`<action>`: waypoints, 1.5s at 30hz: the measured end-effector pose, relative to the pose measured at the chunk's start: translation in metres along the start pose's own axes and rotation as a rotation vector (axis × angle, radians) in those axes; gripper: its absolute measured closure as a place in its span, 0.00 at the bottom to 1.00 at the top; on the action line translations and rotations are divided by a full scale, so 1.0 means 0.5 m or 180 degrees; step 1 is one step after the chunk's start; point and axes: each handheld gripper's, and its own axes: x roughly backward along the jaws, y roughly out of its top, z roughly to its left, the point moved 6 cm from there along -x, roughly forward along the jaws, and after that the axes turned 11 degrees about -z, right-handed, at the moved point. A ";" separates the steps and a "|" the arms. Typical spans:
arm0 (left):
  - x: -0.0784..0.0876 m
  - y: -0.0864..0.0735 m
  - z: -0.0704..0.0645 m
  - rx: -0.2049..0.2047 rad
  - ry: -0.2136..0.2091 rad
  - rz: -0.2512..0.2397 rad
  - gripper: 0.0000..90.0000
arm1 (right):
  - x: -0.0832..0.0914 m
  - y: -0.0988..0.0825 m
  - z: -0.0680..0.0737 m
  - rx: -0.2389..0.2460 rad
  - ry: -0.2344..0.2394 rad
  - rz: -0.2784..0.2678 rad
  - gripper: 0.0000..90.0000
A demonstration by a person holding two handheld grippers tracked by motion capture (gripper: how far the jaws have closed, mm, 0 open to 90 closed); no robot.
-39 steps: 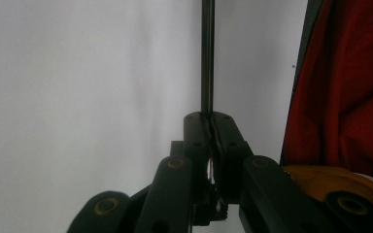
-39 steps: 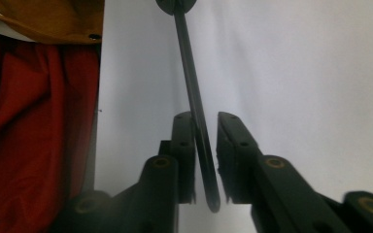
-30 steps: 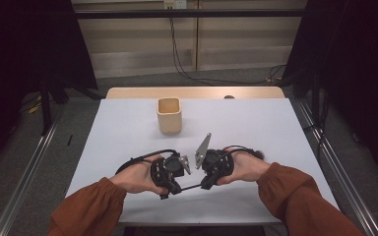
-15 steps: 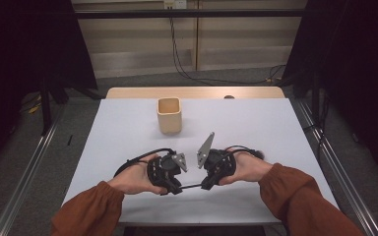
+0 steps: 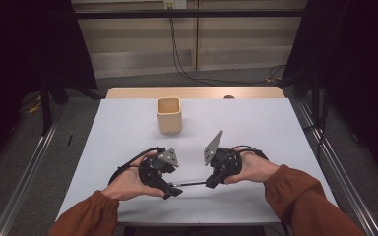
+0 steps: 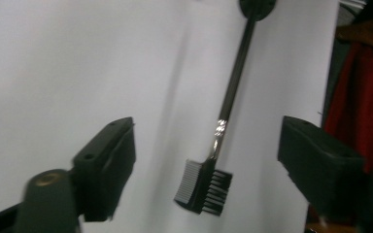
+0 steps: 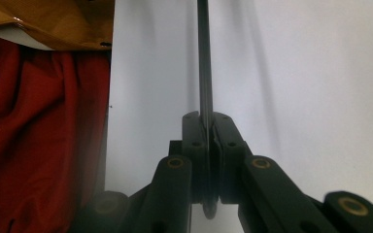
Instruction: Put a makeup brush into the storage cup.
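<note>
White tabletop (image 5: 128, 128) with a wooden strip along its far edge, grey floor around it, dark curtains on both sides, cables hanging down the back wall. Beige square cup (image 5: 169, 114) stands upright near the far edge, centre-left, well apart from both grippers.

Both grippers sit near the near edge of the tabletop, pointed at each other. Right gripper (image 5: 209, 184) held by the right hand (image 5: 254, 167), orange-brown sleeve; grey three-cornered plate on top tilted upward. Its jaws are clamped together on the round flat end of a thin black brush handle; right gripper view shows the handle (image 7: 204, 68) running straight away from the closed jaws over the white surface.

Brow comb-brush (image 6: 205, 186): slim black and silver stick, with a small head that has comb teeth on one side and bristles on the other. High view shows it as a thin dark line (image 5: 193, 183) spanning between the two grippers, just above the tabletop.

Left gripper (image 5: 173, 191) held by the left hand (image 5: 128, 179), cable looping off to its left. Left gripper view: jaws wide apart, brush head sits between them, touching neither. Red-brown sleeve fabric at the right edge of that view.
</note>
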 end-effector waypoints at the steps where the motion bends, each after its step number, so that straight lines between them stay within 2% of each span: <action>1: 0.002 -0.002 0.004 0.0010 0.0037 -0.0024 0.21 | 0.002 -0.002 -0.001 0.0003 -0.0012 -0.0007 0.96; 2: 0.004 -0.005 0.008 0.0044 0.0084 -0.0054 0.17 | 0.005 -0.003 0.000 -0.0022 -0.0029 -0.0012 0.96; 4: 0.007 -0.008 0.014 0.0087 0.0130 -0.0107 0.12 | 0.008 -0.003 -0.001 0.0034 -0.0098 -0.0075 0.96; 6: 0.009 -0.012 0.014 0.0150 0.0121 -0.0159 0.10 | 0.013 -0.005 0.001 0.0026 -0.0138 -0.0104 0.96; 7: 0.010 -0.013 0.014 0.0174 0.0158 -0.0201 0.10 | 0.014 -0.006 -0.001 0.0035 -0.0159 -0.0121 0.96; 9: 0.012 -0.016 0.012 0.0064 0.0150 -0.0246 0.07 | 0.019 -0.011 -0.002 0.0011 -0.0189 -0.0121 0.96; 14: 0.031 -0.026 0.017 0.0117 0.0234 -0.0409 0.05 | 0.026 -0.028 -0.003 -0.0076 -0.0270 -0.0133 0.96; 15: 0.034 -0.029 0.020 0.0178 0.0287 -0.0448 0.05 | 0.028 -0.031 -0.004 -0.0094 -0.0298 -0.0139 0.96; 17: 0.040 -0.037 0.025 0.0215 0.0412 -0.0499 0.04 | 0.033 -0.036 -0.005 -0.0105 -0.0346 -0.0165 0.96; 20: 0.045 -0.049 0.027 0.0291 0.0445 -0.0596 0.05 | 0.039 -0.041 -0.002 -0.0150 -0.0438 -0.0190 0.96; 23: 0.049 -0.056 0.028 0.0307 0.0522 -0.0683 0.05 | 0.044 -0.043 0.002 -0.0206 -0.0515 -0.0237 0.96; 26: 0.054 -0.059 0.027 0.0319 0.0493 -0.0763 0.06 | 0.046 -0.050 0.002 -0.0264 -0.0582 -0.0292 0.96; 29: 0.054 -0.062 0.026 0.0358 0.0537 -0.0841 0.07 | 0.049 -0.057 -0.001 -0.0326 -0.0644 -0.0412 0.96; 30: 0.055 -0.064 0.026 0.0309 0.0573 -0.0838 0.07 | 0.049 -0.059 -0.003 -0.0330 -0.0660 -0.0472 0.96; 32: 0.055 -0.065 0.025 0.0290 0.0643 -0.0868 0.07 | 0.051 -0.064 -0.006 -0.0403 -0.0688 -0.0557 0.96; 37: 0.061 -0.063 0.020 0.0313 0.0632 -0.0965 0.06 | 0.051 -0.072 -0.007 -0.0478 -0.0793 -0.0723 0.96; 39: 0.061 -0.066 0.017 0.0306 0.0617 -0.1017 0.06 | 0.049 -0.073 -0.006 -0.0494 -0.0790 -0.0817 0.96; 45: 0.061 -0.080 0.020 0.0359 0.0696 -0.1074 0.06 | 0.043 -0.073 -0.015 -0.0554 -0.0883 -0.1132 0.96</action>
